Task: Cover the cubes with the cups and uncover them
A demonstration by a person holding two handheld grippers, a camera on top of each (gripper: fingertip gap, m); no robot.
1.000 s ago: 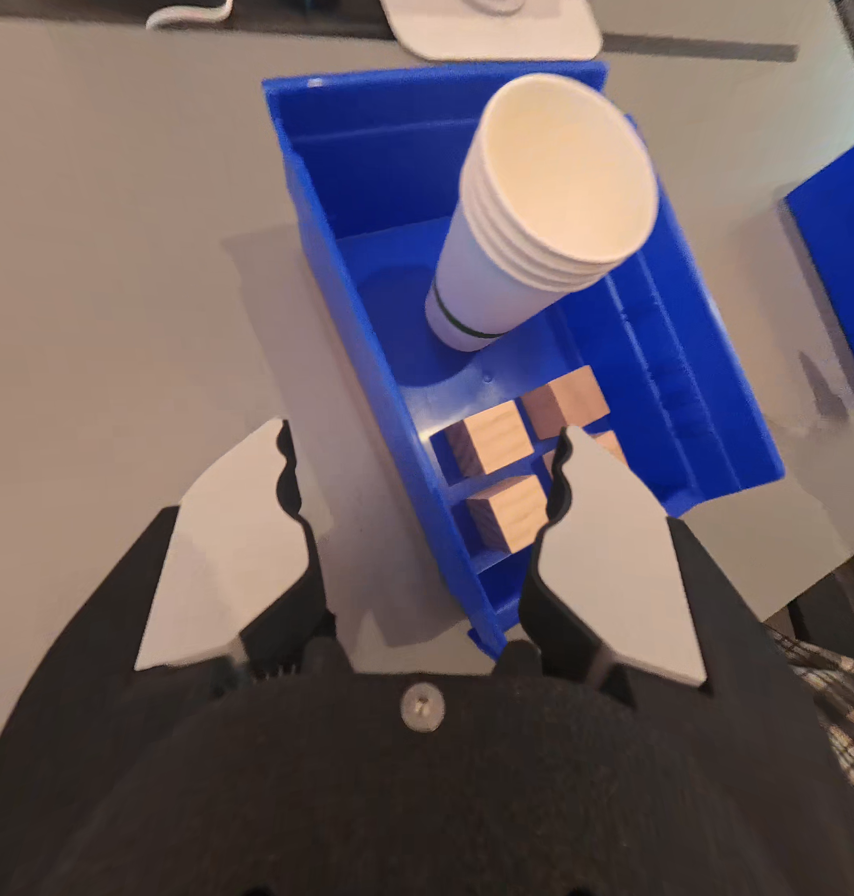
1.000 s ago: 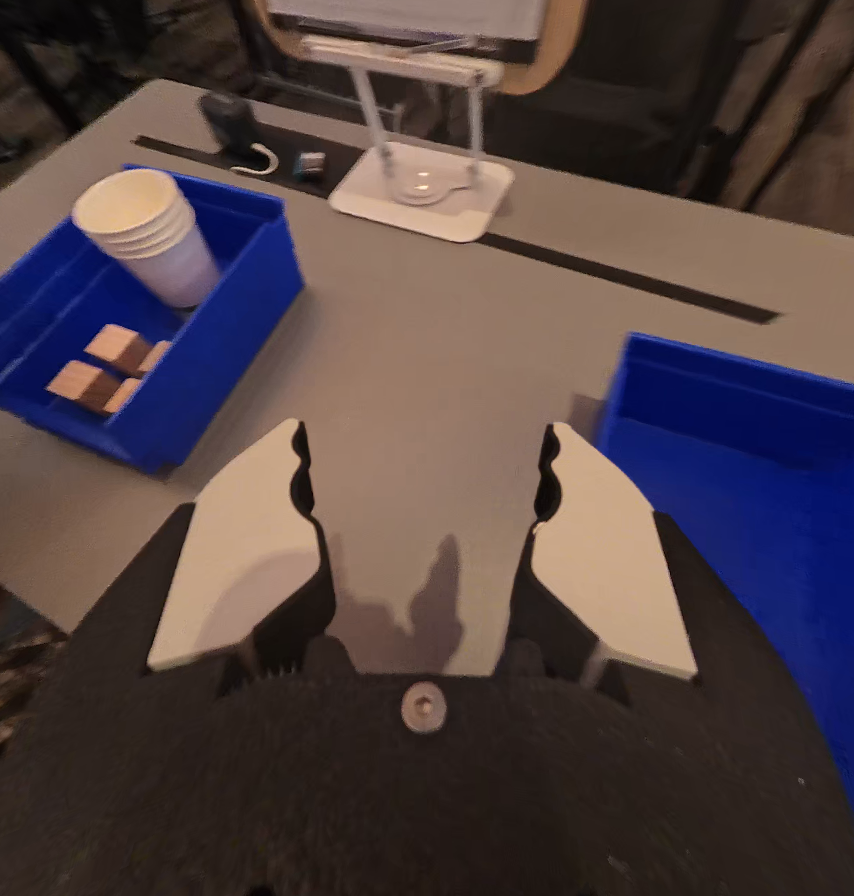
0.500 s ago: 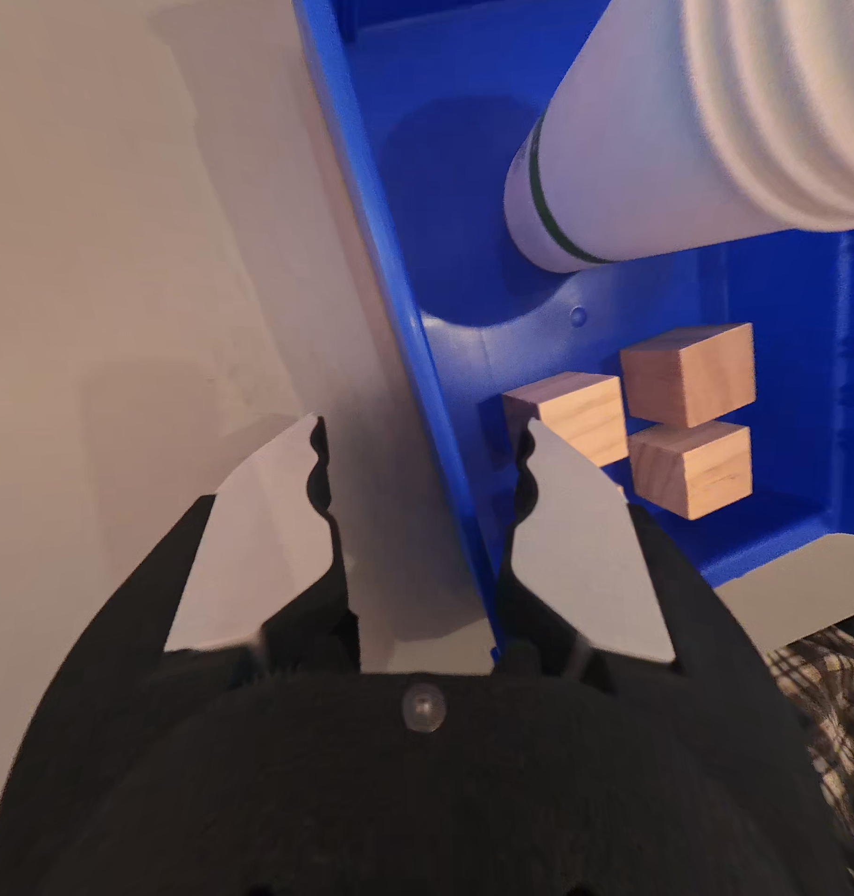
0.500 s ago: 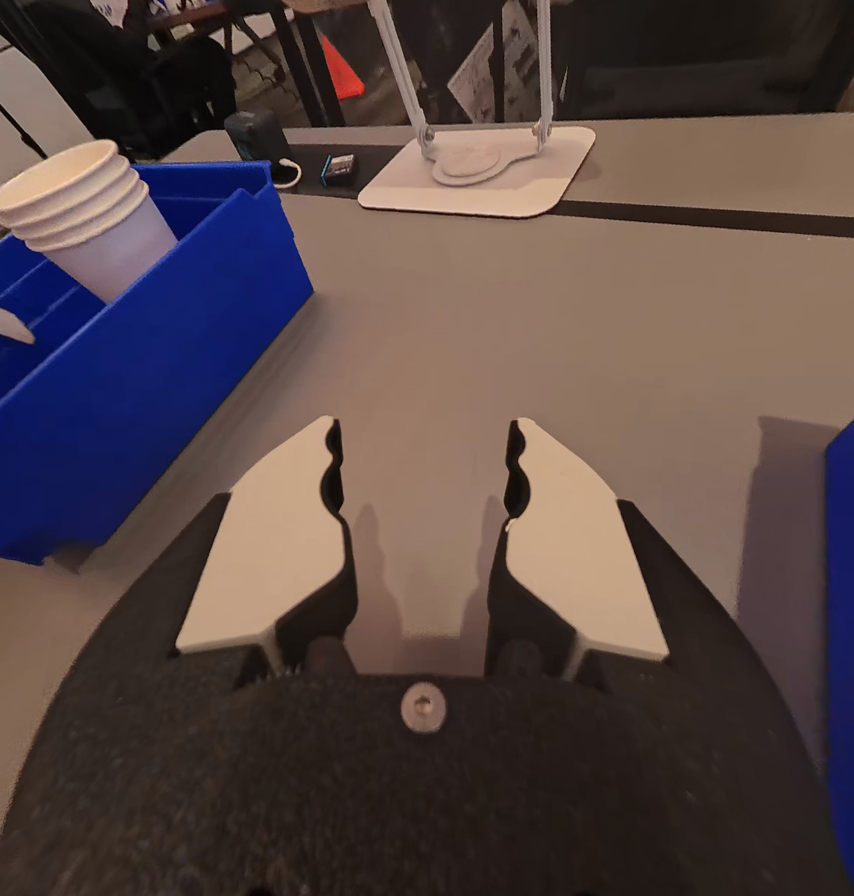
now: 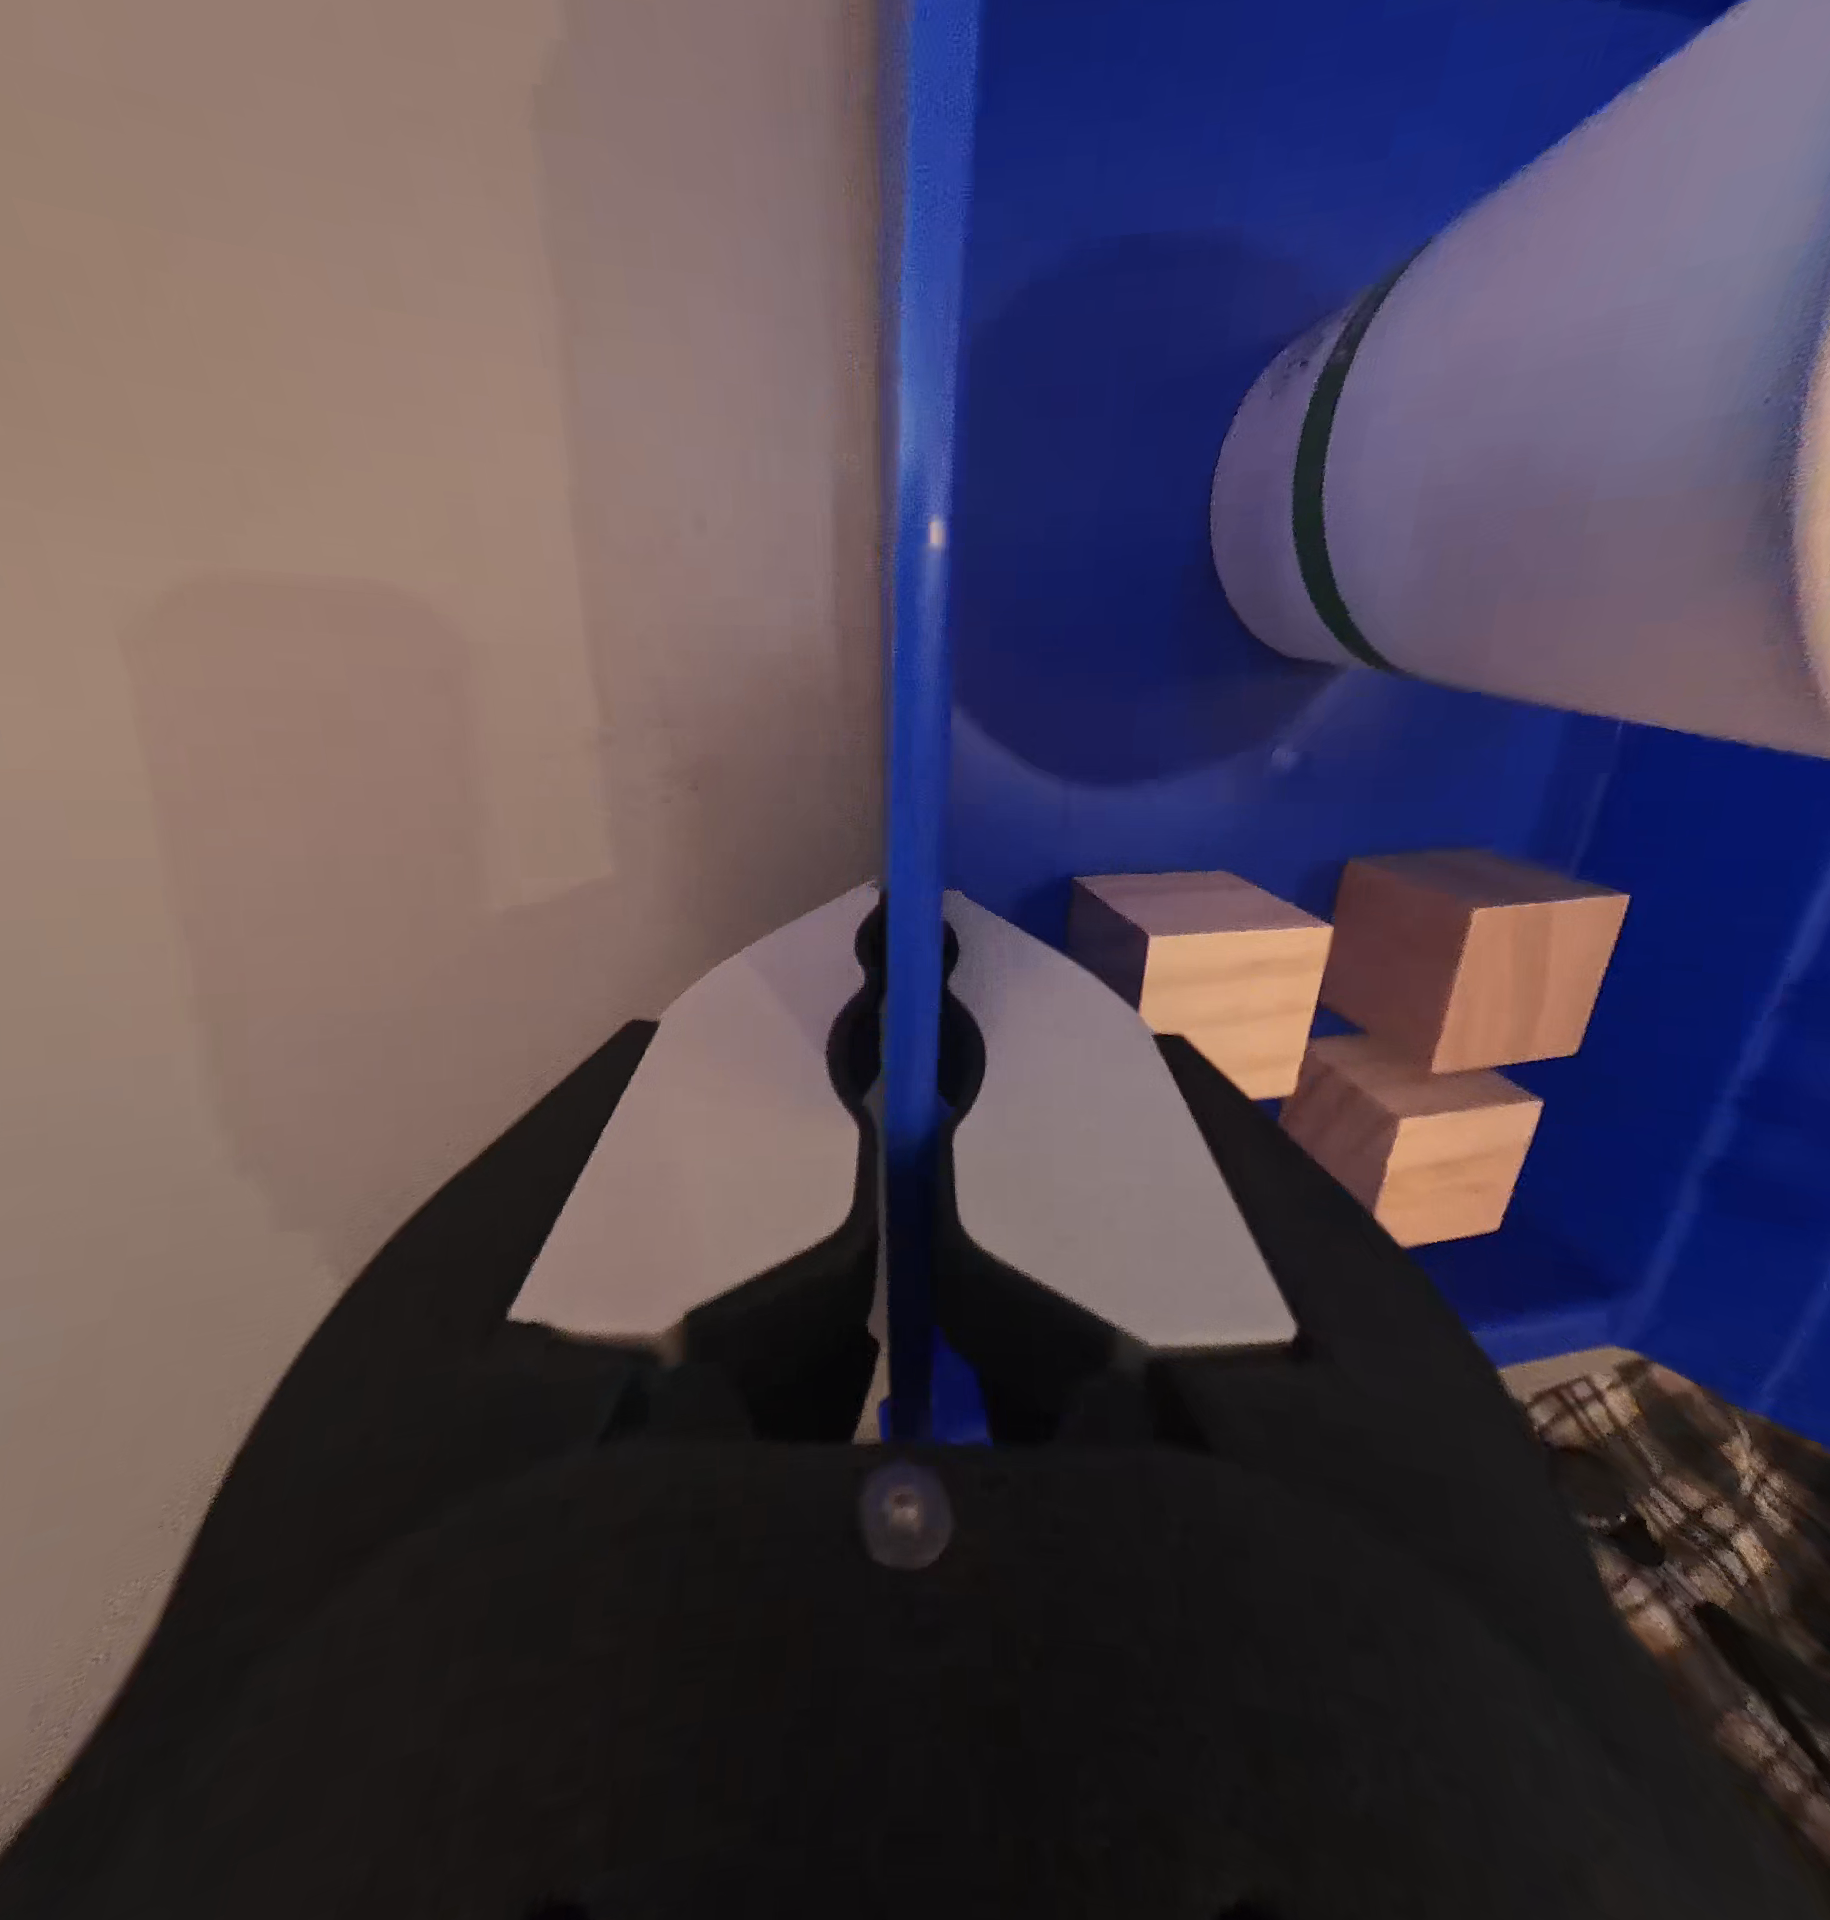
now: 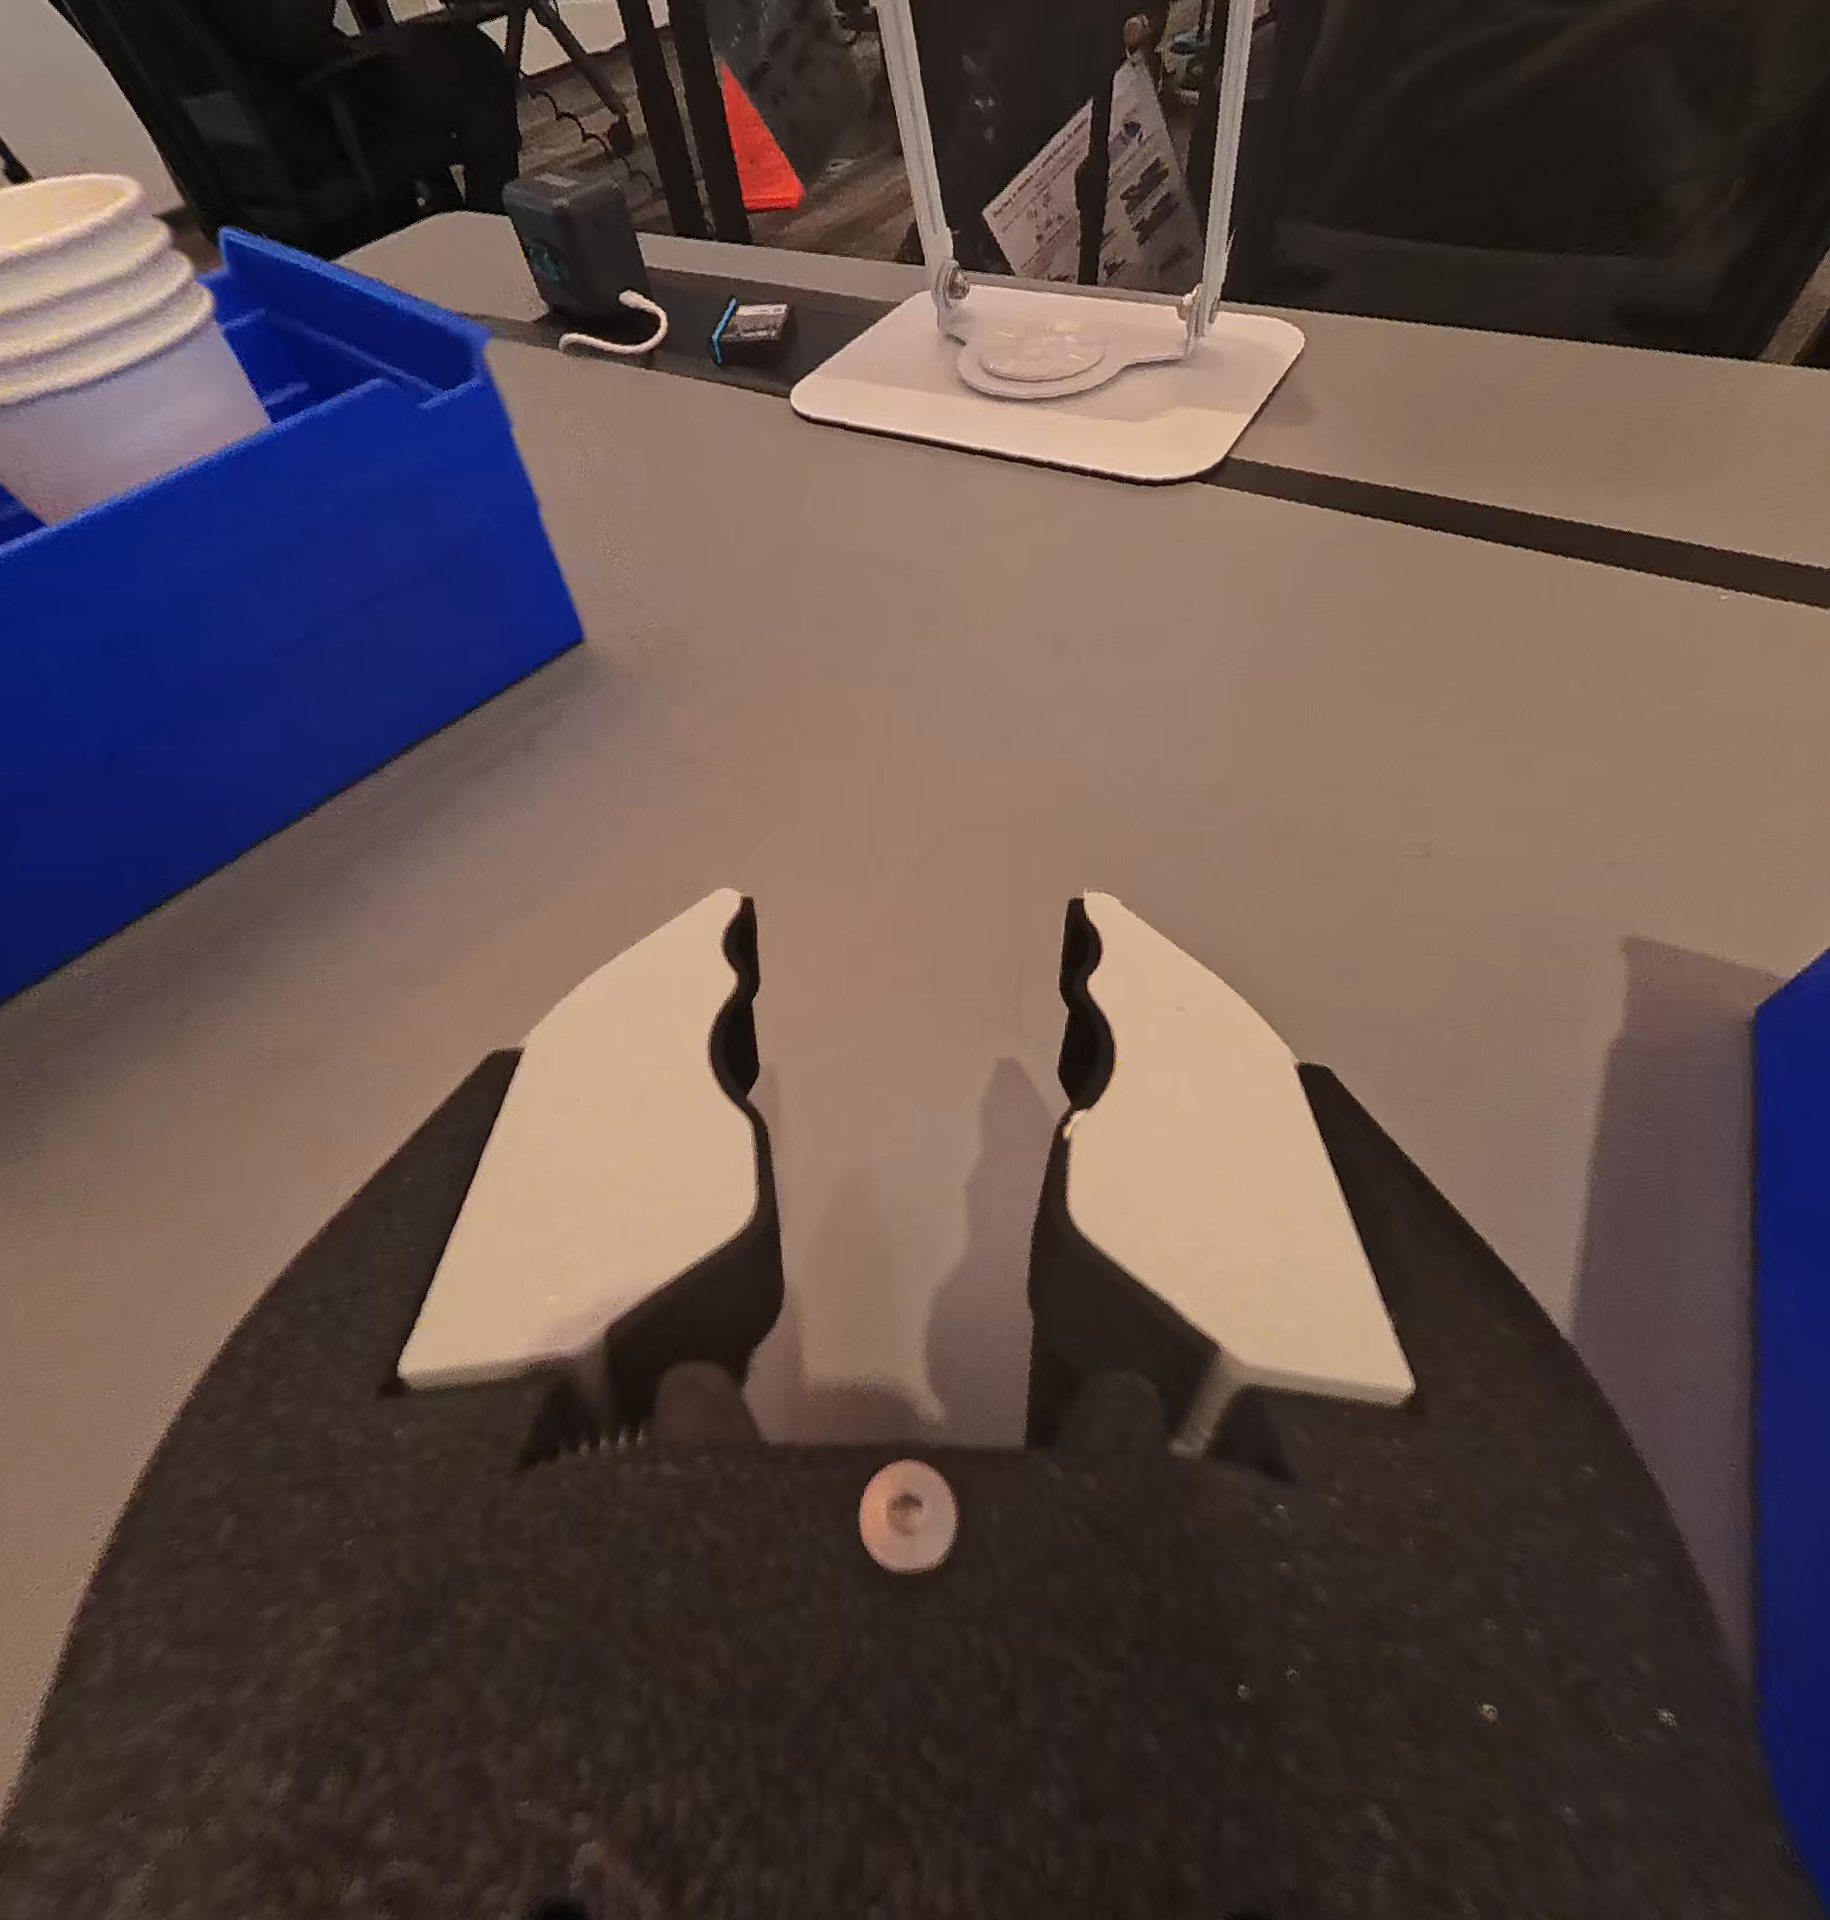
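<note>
The left gripper was clamped on the left wall of the blue bin, one finger outside and one inside. Inside the bin, three wooden cubes sat clustered just right of the gripper, and farther in stood a stack of white cups, leaning right. The right gripper hovered low over the grey table, its fingers partly spread and holding nothing. A second bin lay at the right, a white stand at the far edge.

Cubes and cups in bin
</note>
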